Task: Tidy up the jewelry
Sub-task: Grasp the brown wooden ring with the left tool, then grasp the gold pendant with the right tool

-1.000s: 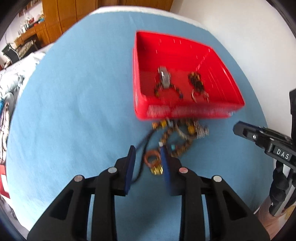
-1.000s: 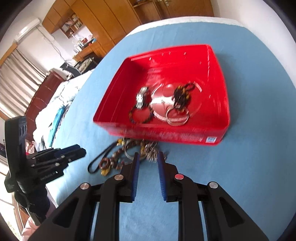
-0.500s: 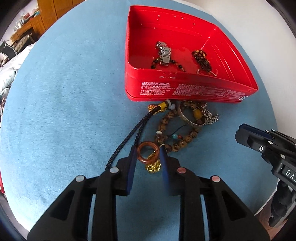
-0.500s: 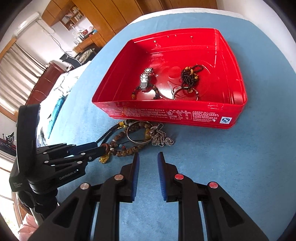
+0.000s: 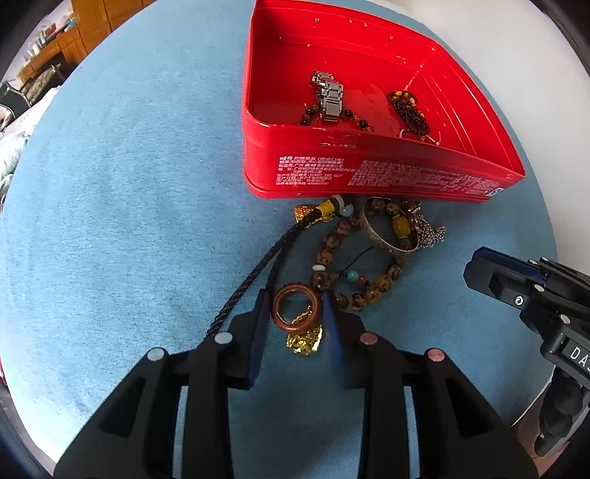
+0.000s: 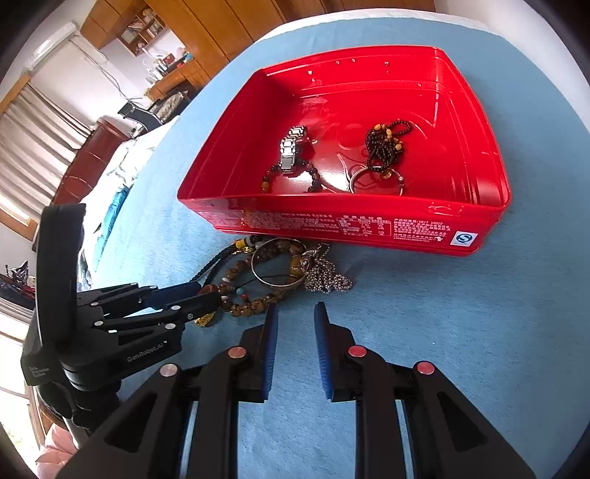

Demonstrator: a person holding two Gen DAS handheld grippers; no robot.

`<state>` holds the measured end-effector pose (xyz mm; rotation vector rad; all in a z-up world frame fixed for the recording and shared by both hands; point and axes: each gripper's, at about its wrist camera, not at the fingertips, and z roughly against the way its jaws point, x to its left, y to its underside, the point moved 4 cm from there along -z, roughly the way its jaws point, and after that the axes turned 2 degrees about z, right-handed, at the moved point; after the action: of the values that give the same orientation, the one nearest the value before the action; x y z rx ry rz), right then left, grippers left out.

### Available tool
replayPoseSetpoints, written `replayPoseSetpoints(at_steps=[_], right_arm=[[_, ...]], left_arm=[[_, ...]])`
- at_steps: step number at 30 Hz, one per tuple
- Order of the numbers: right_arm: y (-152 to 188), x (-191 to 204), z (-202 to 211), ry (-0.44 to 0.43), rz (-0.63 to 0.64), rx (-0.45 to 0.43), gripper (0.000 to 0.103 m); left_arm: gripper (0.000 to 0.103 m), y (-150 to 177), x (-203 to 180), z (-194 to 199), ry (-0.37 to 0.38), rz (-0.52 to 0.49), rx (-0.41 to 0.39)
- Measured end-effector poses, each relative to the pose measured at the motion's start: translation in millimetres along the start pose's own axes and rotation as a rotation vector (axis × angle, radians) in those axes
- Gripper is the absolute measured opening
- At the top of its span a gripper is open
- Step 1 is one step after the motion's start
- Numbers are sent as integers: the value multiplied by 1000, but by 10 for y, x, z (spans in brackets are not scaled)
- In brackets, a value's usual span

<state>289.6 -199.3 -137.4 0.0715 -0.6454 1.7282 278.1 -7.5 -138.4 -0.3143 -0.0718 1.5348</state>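
Note:
A red tin box (image 5: 368, 177) stands on the blue cloth and holds a steel watch (image 5: 330, 97), a bead bracelet and a dark bead string (image 5: 409, 110). In front of it lies a pile of jewelry: a black cord (image 5: 258, 269), a wooden bead bracelet (image 5: 368, 291), a silver bangle (image 5: 383, 239) and a chain. My left gripper (image 5: 297, 309) is shut on a brown ring (image 5: 295, 309) with a gold pendant (image 5: 304, 341) below it. My right gripper (image 6: 295, 313) is open and empty, just short of the pile (image 6: 280, 272).
The round blue table (image 5: 129, 184) drops off close behind both grippers. The box (image 6: 350, 221) also shows in the right wrist view. A bed and wooden cabinets (image 6: 206, 22) lie beyond the far edge.
My left gripper moved forward and closed its fingers onto the brown ring. My right gripper backed off a little from the pile and stays open.

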Motion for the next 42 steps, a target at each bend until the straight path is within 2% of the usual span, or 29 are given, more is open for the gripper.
replayPoseSetpoints(at_steps=[5, 9, 16, 25, 30, 32, 35, 36, 42], right_arm=[[-3, 9, -37, 4, 0, 10, 21], [14, 68, -88, 4, 8, 25, 21], [92, 392, -275, -28, 65, 78, 21], [100, 810, -510, -63, 109, 137, 21], [65, 879, -627, -35, 91, 163, 21], [43, 899, -669, -25, 87, 169, 25], [13, 919, -711, -1, 89, 173, 26], [2, 911, -722, 7, 89, 175, 26], [20, 941, -767, 54, 113, 176, 26]], left_arm=[[28, 73, -11, 88, 24, 6, -12], [28, 93, 61, 279, 18, 19, -62], [28, 236, 364, 389, -26, 63, -74], [28, 353, 694, 436, -33, 108, -72], [28, 396, 786, 429, -26, 106, -77], [28, 407, 825, 436, -22, 108, -77], [28, 433, 899, 474, -13, 112, -81], [28, 363, 809, 347, -12, 114, -82], [28, 378, 851, 372, 1, 122, -92]])
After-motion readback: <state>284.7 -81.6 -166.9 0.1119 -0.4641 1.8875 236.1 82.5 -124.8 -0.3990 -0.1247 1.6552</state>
